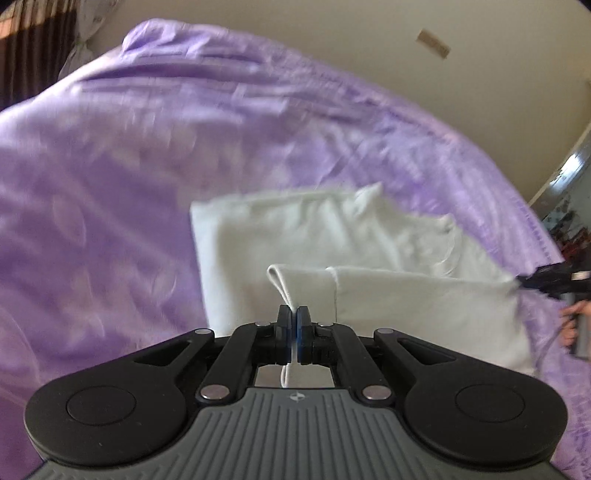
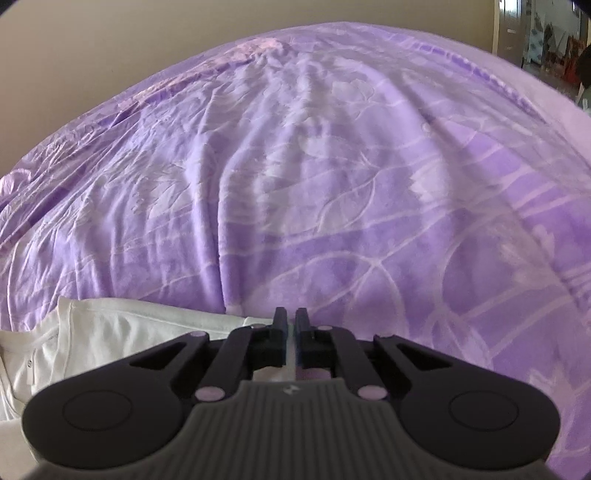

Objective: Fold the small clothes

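Observation:
A white garment (image 1: 332, 236) lies partly folded on the purple bedspread (image 1: 110, 184). In the left wrist view my left gripper (image 1: 294, 312) is shut on a hemmed edge of its near folded layer, which is lifted slightly. At the right edge of that view my right gripper (image 1: 522, 281) pinches the garment's right corner, with a hand (image 1: 572, 321) behind it. In the right wrist view the right gripper (image 2: 291, 315) has its fingers nearly together with a thin strip of white cloth between them. The rest of the white garment (image 2: 110, 336) spreads to its lower left.
The purple bedspread (image 2: 332, 166) stretches wide beyond the garment, with creases. A beige wall (image 1: 406, 55) stands behind the bed. Dark curtains (image 1: 26, 48) and a pillow (image 1: 79, 40) are at the far left, and a doorway (image 2: 546, 33) is at the far right.

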Available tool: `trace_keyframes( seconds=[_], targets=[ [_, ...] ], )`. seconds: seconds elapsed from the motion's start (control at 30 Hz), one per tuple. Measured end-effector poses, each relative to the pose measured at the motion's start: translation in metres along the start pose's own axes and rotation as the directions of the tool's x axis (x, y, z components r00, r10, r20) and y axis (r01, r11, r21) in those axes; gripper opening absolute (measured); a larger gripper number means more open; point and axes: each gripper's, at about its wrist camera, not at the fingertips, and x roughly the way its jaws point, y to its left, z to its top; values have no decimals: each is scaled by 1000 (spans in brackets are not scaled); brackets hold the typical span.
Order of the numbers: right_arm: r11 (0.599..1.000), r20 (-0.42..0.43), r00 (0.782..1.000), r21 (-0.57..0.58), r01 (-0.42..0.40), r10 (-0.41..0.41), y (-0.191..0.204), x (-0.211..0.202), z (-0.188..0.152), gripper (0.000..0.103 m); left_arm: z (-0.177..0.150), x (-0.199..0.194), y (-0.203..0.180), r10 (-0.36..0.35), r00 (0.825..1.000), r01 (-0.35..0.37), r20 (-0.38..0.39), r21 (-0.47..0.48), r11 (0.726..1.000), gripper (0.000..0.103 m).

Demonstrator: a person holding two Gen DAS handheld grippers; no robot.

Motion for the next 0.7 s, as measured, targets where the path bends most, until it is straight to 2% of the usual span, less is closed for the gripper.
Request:
trace_keyframes(
  seconds=[0.03, 0.07, 0.1, 0.13, 0.2, 0.33, 0.4, 0.5, 0.57, 0.63, 0.7],
  targets=[
    [1000, 4, 1000, -6, -2, 2, 0, -5, -1, 18, -3, 5, -1, 14, 1000, -13, -8, 14, 1000, 2],
    [1000, 12, 1000, -15, -8, 9, -1, -12, -2, 34, -4, 8, -3, 29, 1000, -29, -6, 19, 999, 2],
    [999, 20, 1000, -33, -12, 13, -1, -20, -4, 37, -5, 9, -3, 29, 1000, -29, -3, 16, 999, 5],
    [998, 29, 1000, -60, -11, 13, -1, -29, -6, 38, -6, 8, -3, 26, 1000, -26, -3, 14, 1000, 7],
    [993, 21, 1000, -117, -17, 19, -3, -47, -14, 38, -7, 8, -3, 27, 1000, -27, -13, 18, 999, 20],
    [979, -55, 997, -193, -61, 52, -12, -80, -51, 38, -11, 3, -4, 31, 999, -30, -43, 37, 999, 27],
    [968, -101, 991, -226, -106, 85, -16, -94, -74, 38, -15, -1, -5, 32, 998, -30, -46, 39, 999, 34],
    [938, -140, 983, -310, -156, 117, -15, -117, -109, 39, -21, -6, -4, 47, 998, -46, -52, 36, 998, 35],
    [909, -167, 979, -377, -177, 122, -10, -125, -128, 46, -23, -10, -4, 48, 997, -47, -55, 19, 999, 35],
    [876, -160, 983, -459, -150, 85, -3, -126, -144, 55, -24, -13, -4, 39, 998, -39, -59, -2, 999, 36],
    [840, -153, 987, -528, -127, 53, 4, -119, -153, 56, -25, -14, -6, 29, 997, -31, -65, -23, 999, 36]
  ],
)
